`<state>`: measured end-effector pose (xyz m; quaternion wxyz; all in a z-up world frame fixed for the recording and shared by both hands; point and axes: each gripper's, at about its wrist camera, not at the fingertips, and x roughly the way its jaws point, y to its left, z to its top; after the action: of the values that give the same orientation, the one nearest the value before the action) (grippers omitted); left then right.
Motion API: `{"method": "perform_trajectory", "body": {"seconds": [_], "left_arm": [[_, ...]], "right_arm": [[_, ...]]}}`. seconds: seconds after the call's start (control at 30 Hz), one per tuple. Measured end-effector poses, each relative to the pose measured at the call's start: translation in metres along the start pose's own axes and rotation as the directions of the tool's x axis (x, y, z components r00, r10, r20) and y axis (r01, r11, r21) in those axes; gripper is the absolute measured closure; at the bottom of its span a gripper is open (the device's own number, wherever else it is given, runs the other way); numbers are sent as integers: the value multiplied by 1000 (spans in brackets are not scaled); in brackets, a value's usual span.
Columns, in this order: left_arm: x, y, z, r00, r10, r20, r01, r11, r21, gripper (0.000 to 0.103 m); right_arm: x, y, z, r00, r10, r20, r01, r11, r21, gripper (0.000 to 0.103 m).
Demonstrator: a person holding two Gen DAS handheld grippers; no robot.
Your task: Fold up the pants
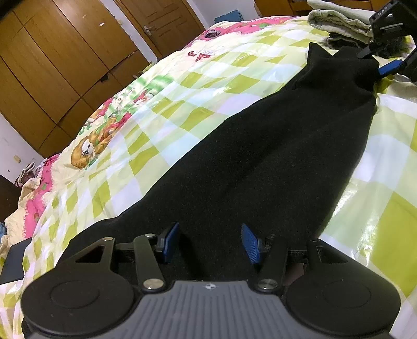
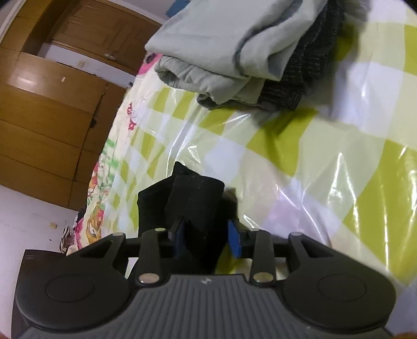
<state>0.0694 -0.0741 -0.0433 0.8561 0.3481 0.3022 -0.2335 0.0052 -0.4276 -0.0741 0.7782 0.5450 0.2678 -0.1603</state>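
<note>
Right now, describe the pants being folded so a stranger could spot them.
On the green-and-white checked bedspread, a long black garment stretches between the two grippers: the black pants. Unlike the folded pale clothes stacked beyond, they are dark, fuzzy and laid out lengthwise.

Checkered bedspread (image 1: 208, 86) bearing black pants (image 1: 260, 167), seemingly folded clothes (image 2: 234, 47).

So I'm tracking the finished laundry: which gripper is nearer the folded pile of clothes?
Right. The right gripper, pinching the black pants' far end, sits beside the pile; the left gripper is at their opposite end.
</note>
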Motion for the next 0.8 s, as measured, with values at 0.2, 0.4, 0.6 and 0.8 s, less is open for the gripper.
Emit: {"method": "perform_trajectory", "body": {"seconds": [0.2,0.4,0.6,0.8], "left_arm": [[1,-1,0,1000,3,-1,-3,1000,6,37],[0,-1,3,1000,10,-3,-10,1000,13,37],[1,-3,4,1000,12,-8,-11,1000,29,37],[4,-5,6,1000,14,-9,-13,999,46,37]], "right_arm": [[5,7,11,996,-59,-67,57,998,-36,67],[16,11,14,997,-39,-69,37,999,-30,48],[30,8,9,998,35,-49,-34,999,9,42],[37,10,10,995,100,-28,-101,995,-15,42]]}}
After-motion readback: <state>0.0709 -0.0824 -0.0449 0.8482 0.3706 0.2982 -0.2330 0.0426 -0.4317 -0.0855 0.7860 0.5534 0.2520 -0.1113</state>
